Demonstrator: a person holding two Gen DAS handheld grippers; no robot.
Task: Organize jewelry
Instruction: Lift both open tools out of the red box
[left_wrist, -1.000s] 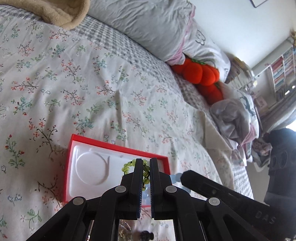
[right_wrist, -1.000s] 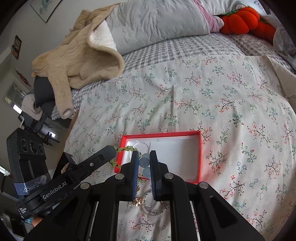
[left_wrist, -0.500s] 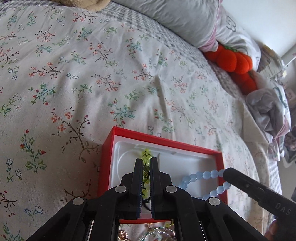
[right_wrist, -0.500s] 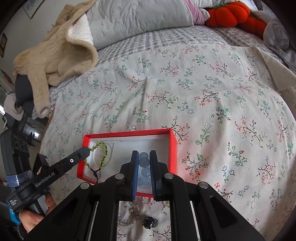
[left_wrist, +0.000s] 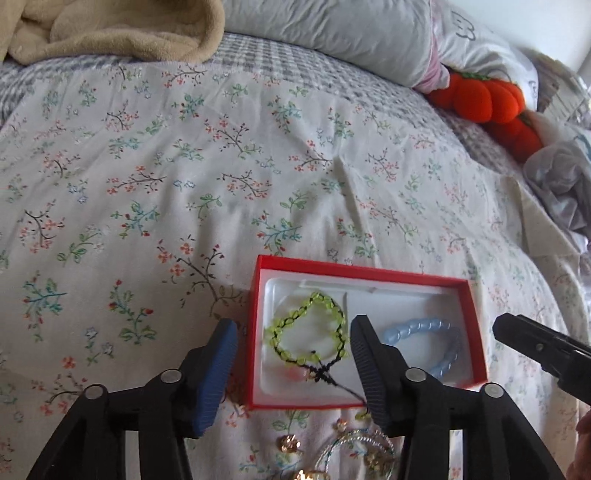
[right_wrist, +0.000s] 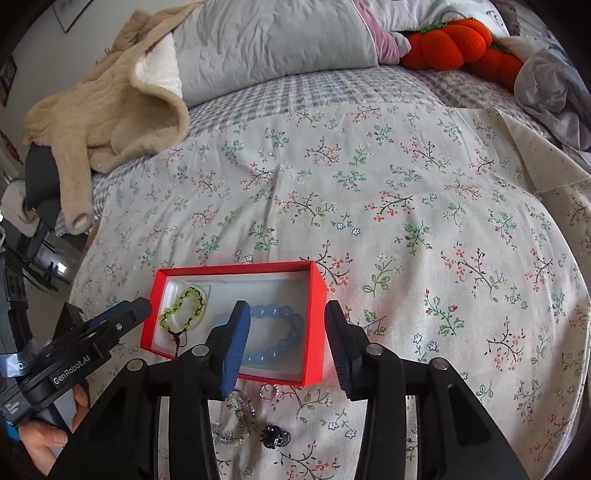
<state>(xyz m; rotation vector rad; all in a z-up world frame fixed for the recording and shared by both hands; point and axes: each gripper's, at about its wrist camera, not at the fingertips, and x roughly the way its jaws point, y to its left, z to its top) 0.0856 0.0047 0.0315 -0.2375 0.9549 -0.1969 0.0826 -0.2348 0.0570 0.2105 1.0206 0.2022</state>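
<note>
- Red cardboard box (left_wrist: 474, 332) with its white moulded insert sits on our floral bedspread (left_wrist: 184, 184), and two pieces are already in.
- Our left gripper (left_wrist: 293, 365) has just been opening; the green beaded bracelet (left_wrist: 308, 328) lies released in the left compartment.
- Our right gripper (right_wrist: 286, 343) has likewise just spread, letting the pale blue beaded bracelet (right_wrist: 275, 332) settle on the right side.
- Silver bangles (right_wrist: 236, 417), a dark ring (right_wrist: 275, 435) and gold trinkets (left_wrist: 290, 443) lie loose beside the box, still to be packed.

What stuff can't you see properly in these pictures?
- Loose jewelry, left wrist view: blurred, cut off by the bottom edge, partly behind the left gripper's fingers.
- Blue bead bracelet, right wrist view: near part hidden behind a finger of the right gripper.
- Dark ring-like piece, right wrist view: too small to identify.
</note>
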